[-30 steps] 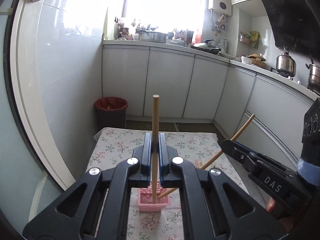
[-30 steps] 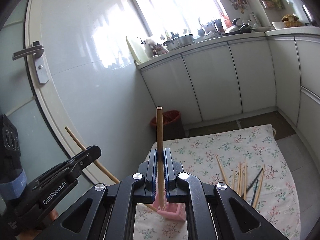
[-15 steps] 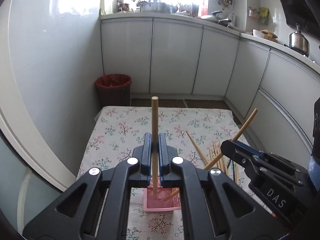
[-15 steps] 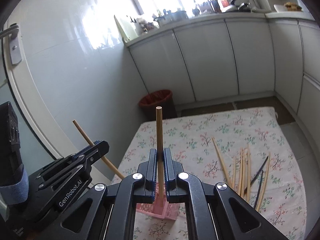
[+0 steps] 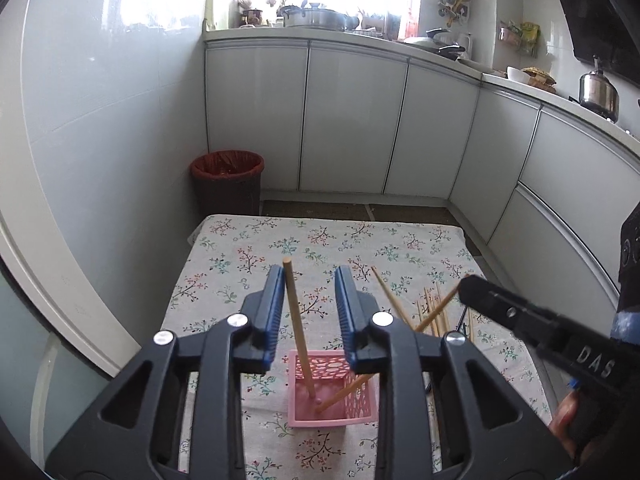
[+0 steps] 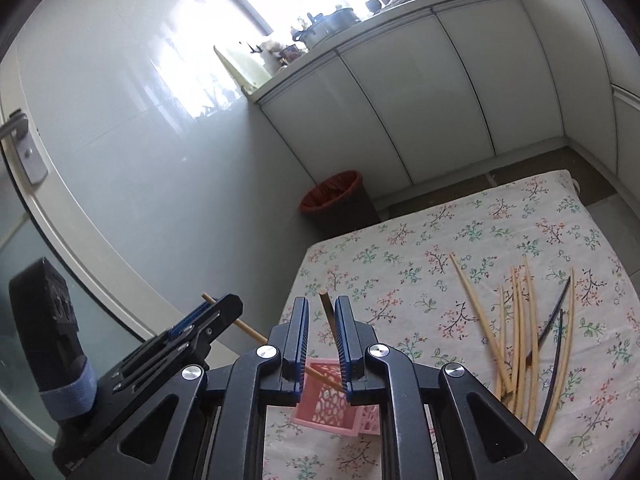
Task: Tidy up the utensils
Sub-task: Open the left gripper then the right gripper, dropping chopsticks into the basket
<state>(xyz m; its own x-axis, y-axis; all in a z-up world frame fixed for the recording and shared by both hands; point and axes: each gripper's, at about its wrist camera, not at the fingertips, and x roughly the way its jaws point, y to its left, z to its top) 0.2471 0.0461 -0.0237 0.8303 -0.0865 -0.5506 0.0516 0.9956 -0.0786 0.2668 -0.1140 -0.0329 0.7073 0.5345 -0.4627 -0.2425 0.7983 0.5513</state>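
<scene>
Both chopsticks stand with their lower ends inside the pink basket [image 5: 334, 394], which sits near the front edge of the floral-clothed counter [image 5: 248, 248], so the drop looks done and the jaws are letting go. The left gripper [image 5: 310, 312] has just been opening: its blue pads stand apart, and the left chopstick [image 5: 298, 328] leans free against the left pad, its tip on the basket floor. The right gripper [image 6: 322, 344] has just been opening too, only a little; the right chopstick [image 6: 329, 316] stands loose in the narrow gap, slanting down into the basket. Seen from the left wrist, it crosses the basket at an angle, propped on the rim. The loose bamboo chopsticks [image 6: 516, 328] and two dark ones [image 6: 554, 340] lie fanned toward the counter's right edge, probably next to be gathered.
</scene>
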